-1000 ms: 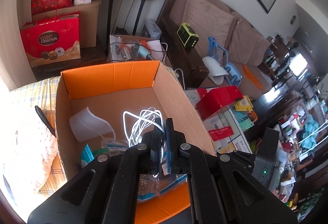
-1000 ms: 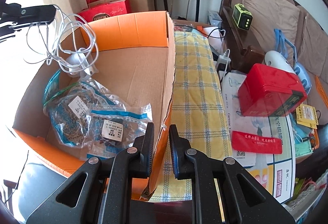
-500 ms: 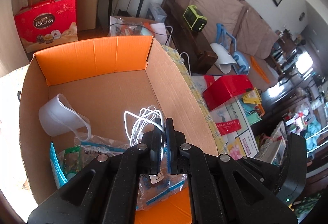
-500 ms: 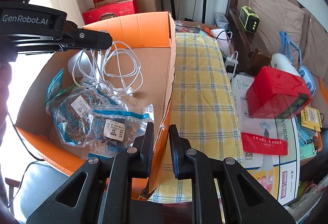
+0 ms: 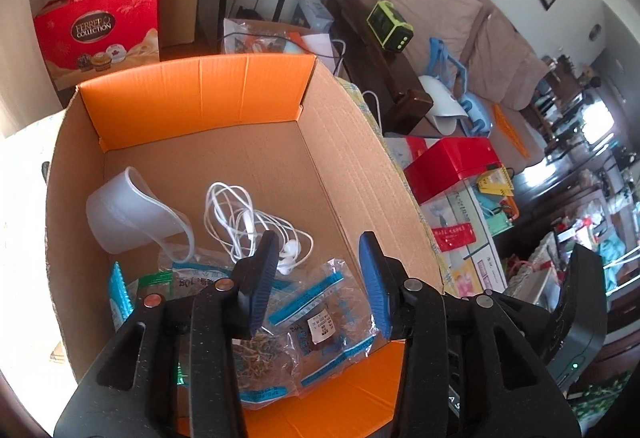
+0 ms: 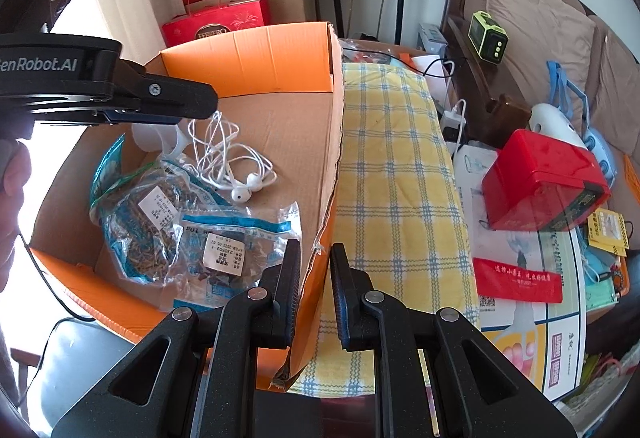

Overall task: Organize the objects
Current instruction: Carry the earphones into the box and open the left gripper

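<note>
Here, box: an open cardboard box with orange flaps fills the left wrist view from nine to three o'clock
Earphones: the white wired earphones lie loose on the box floor, cord tangled, buds at the near end
Left tool: the left tool hangs over the box interior, jaws opening, nothing pinched between the blue pads; the earphones sit just beyond its left finger at eleven o'clock
Right tool: the right tool has its jaws drawn close around the near corner of the box's right wall, which stands in the narrow gap between them; whether the pads press on the cardboard I cannot tell
Cup: a translucent plastic measuring cup lies on its side at nine o'clock from the earphones
Bags: clear zip bags of dried goods with white labels lie on the box floor at six o'clock from the earphones
Cloth: a yellow checked cloth lies along the box's right wall
Red box: a red box sits at three o'clock in the right wrist view
</note>
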The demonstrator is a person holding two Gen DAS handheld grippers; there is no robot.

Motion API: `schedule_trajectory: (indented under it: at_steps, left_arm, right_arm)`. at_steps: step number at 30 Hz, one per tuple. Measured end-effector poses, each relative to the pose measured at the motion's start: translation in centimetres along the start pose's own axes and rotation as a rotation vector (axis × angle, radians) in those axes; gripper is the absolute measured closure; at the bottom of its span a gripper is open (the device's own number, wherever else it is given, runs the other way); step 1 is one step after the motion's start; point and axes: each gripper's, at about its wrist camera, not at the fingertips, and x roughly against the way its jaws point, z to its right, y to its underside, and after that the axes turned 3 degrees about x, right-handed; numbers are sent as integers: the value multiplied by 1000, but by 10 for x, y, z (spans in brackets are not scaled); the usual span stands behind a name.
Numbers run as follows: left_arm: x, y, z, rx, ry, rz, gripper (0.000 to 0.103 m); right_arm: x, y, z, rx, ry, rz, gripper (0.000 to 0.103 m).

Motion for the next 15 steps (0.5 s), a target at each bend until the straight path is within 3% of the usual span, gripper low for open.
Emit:
schedule_trajectory:
  at_steps: [2,3,7,11,15]
  left_arm:
    - [8,1,-1,-20,-6,15,39]
    - [12,2,-1,-33,-11,23,36]
    - [32,6,-6,-42,-18,61,36]
    - [52,9,-15,-47,-28,98,21]
    - [70,14,-24,-77,-89,128,21]
  right_arm:
    - [0,0,0,0,0,0,88]
    - [0,0,1,-1,0,-1,88]
    - [0,0,1,-3,1,-1,88]
    - [0,0,1,-3,1,-2,88]
    - [0,1,1,-4,3,-4,88]
